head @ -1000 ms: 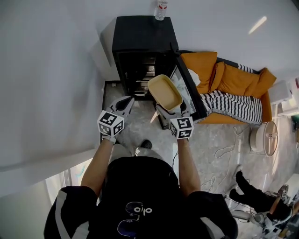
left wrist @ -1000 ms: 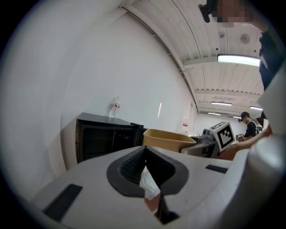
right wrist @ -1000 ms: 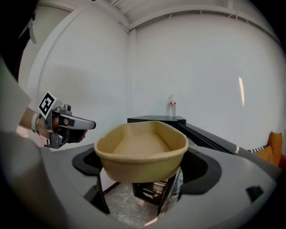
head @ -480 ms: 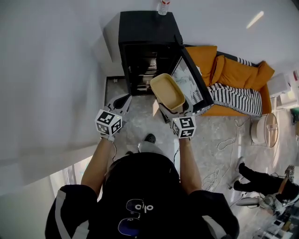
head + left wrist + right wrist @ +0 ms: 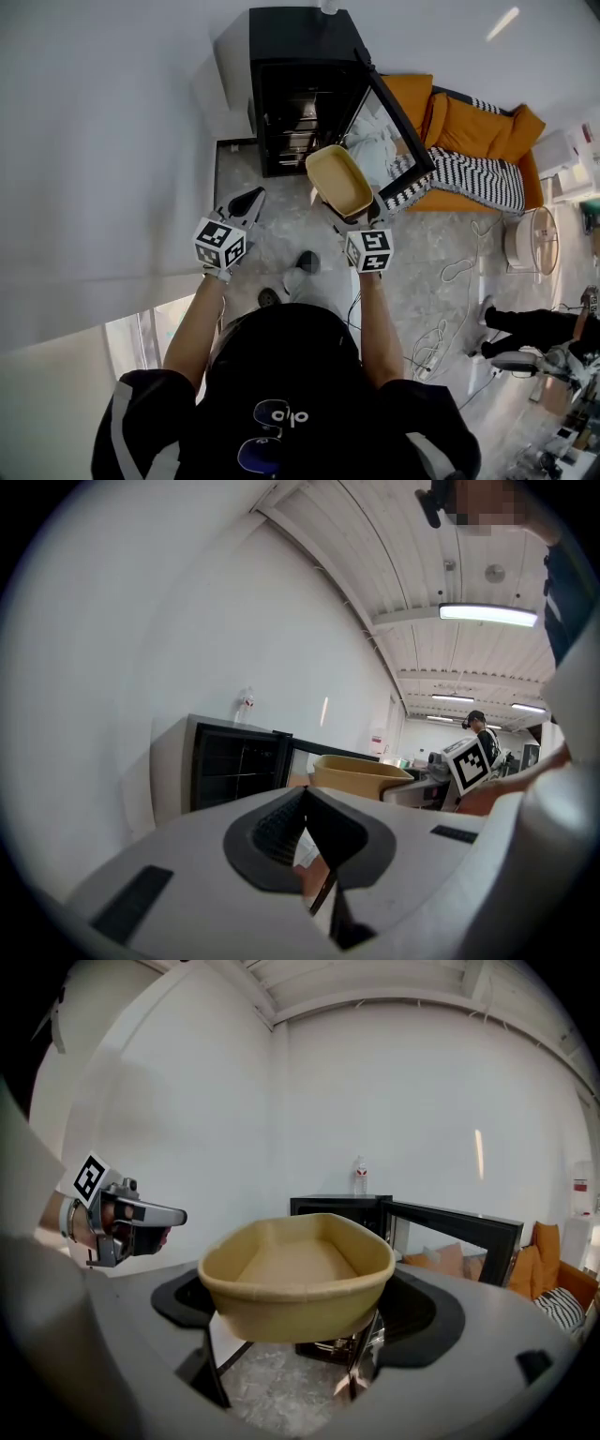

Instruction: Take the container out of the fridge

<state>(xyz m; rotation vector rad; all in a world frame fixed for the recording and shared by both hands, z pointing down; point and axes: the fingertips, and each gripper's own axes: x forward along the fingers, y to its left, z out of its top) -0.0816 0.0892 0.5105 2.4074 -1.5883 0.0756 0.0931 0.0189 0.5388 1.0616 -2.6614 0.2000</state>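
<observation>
The container (image 5: 339, 180) is already clear of the fridge (image 5: 298, 84), hanging in the air over the floor (image 5: 281, 244) at about one o'clock from the person. The right claw (image 5: 350, 214) is clamped on its near end only, so the tan tub sticks out forward with nothing under its far end. The left claw (image 5: 246, 202) hovers at eleven o'clock, well apart from the tub, its jaws pressed together on nothing.

The main risk looks like that one-ended hold. The tub could sag, pivot or slide out of the jaws if the wrist tilts or swings fast, and a thin rim may flex under the squeeze. It appears empty, so a drop would probably spill nothing.

The open door (image 5: 394, 117) stands close by, at about two o'clock from the tub. A swing to the right could knock the far rim against the door's edge and jar the hold loose.

A cable (image 5: 450, 274) lies looped on the floor at three o'clock from the person, toward the couch (image 5: 469, 141). A sideways step could catch a foot on it.
</observation>
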